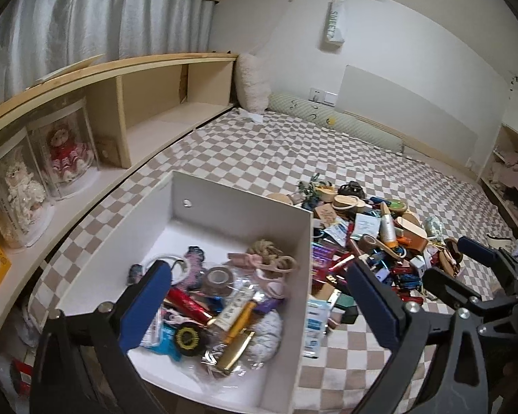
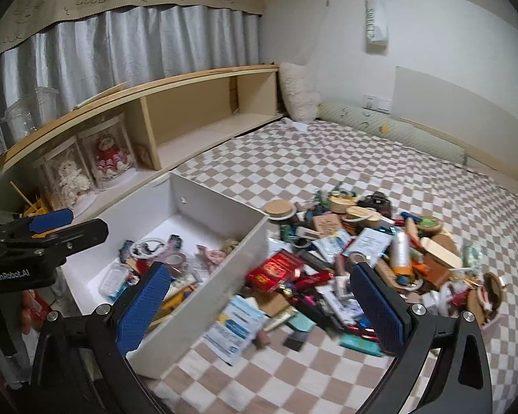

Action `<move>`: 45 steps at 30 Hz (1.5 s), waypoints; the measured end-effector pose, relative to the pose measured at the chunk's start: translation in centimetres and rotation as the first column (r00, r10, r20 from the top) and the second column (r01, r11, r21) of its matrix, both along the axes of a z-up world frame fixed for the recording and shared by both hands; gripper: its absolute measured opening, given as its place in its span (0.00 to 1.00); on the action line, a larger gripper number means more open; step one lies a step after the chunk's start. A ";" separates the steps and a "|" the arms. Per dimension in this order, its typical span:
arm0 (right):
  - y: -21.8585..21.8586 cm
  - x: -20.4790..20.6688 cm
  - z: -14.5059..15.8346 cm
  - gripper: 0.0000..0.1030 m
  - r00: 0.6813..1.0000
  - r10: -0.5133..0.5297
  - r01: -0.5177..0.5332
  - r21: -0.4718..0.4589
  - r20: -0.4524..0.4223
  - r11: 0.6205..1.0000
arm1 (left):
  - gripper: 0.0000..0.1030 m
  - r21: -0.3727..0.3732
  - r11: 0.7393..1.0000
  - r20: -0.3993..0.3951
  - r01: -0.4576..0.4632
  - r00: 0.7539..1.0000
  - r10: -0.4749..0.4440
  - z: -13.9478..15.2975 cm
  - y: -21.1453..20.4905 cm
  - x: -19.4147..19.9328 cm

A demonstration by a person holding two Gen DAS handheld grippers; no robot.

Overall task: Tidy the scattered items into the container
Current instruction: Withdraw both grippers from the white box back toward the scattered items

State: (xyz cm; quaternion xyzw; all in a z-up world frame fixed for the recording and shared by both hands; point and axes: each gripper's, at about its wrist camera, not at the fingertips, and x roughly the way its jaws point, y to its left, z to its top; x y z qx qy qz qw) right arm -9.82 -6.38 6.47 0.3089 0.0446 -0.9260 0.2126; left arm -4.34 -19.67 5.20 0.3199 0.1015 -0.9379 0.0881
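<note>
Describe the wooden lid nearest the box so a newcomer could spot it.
Start at the white open-top box on the checkered bedspread. Just past its far right corner, at the pile's near edge, lies a round pale-wood lid with a white rim. Unlike the other wooden rounds deeper in the pile, it sits right beside the box.

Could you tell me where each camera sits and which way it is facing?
Left wrist: on the left hand-held gripper, open, above the white box, looking down into it; the right hand-held gripper shows at right.
Right wrist: on the right hand-held gripper, open, facing the box's near corner and the pile of items; the left hand-held gripper shows at left.
Shared: box, pile, checkered bedspread, wooden shelf.
</note>
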 end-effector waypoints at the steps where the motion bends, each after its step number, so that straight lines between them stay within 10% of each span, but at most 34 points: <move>1: 0.6 0.1 0.0 1.00 1.000 -0.011 0.011 0.003 -0.004 1.000 | 1.00 -0.007 1.000 0.002 0.005 1.000 -0.005 -0.1 0.7 -0.1; 28: 13.5 0.7 -1.4 1.00 0.969 -0.247 0.246 -0.023 -0.017 0.969 | 1.00 -0.019 0.989 -0.020 0.146 0.989 -0.146 -2.2 10.9 -3.8; 45: 18.3 -2.3 -8.4 1.00 0.934 -0.357 0.353 0.085 0.026 0.932 | 1.00 -0.020 0.953 0.091 0.304 0.949 -0.301 -10.2 17.5 -8.2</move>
